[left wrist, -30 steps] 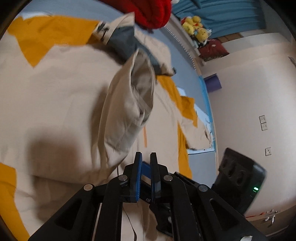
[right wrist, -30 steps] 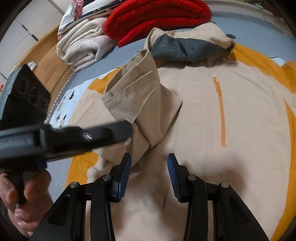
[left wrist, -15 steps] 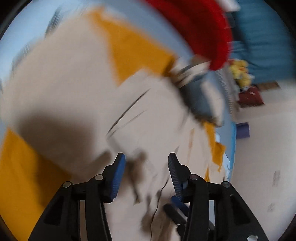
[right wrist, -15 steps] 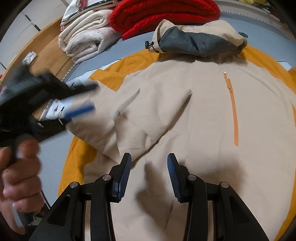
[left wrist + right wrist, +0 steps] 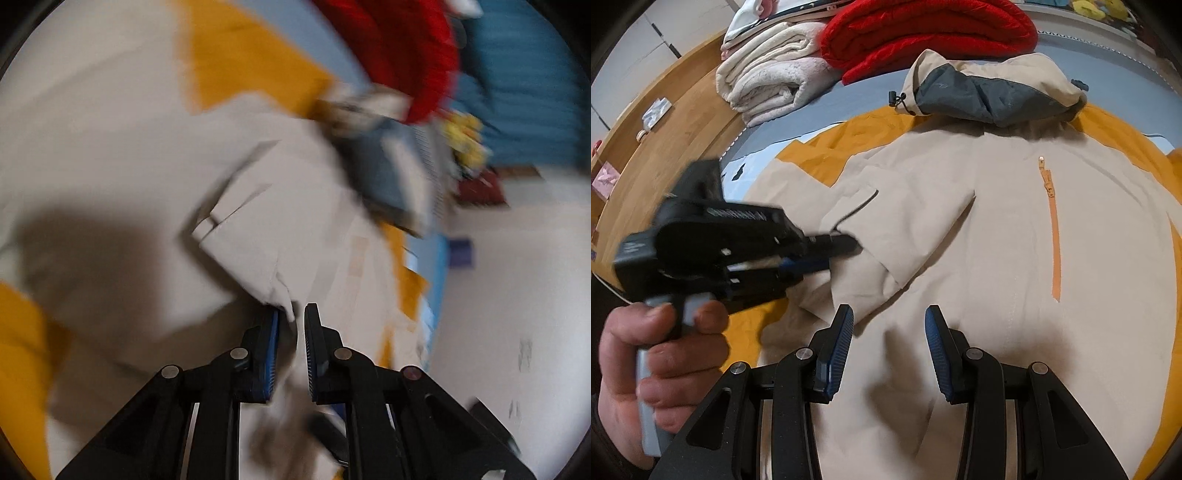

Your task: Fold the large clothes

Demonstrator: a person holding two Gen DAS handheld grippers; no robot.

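Note:
A beige and orange jacket lies face up on the bed, its grey-lined hood at the far end and an orange chest zipper on its right. One beige sleeve is folded across the chest. In the blurred left wrist view, my left gripper has its jaws nearly closed around the sleeve cuff. It also shows in the right wrist view, at the sleeve's left edge. My right gripper is open and empty, just above the lower front of the jacket.
A red blanket and a folded white blanket lie past the hood. A wooden bed frame runs along the left. A wall and blue curtain show in the left wrist view.
The left gripper let go of the raised sleeve, which dropped flat across the chest, opened wide, then came back narrowing onto the cuff. The right gripper stayed open, nearly in place.

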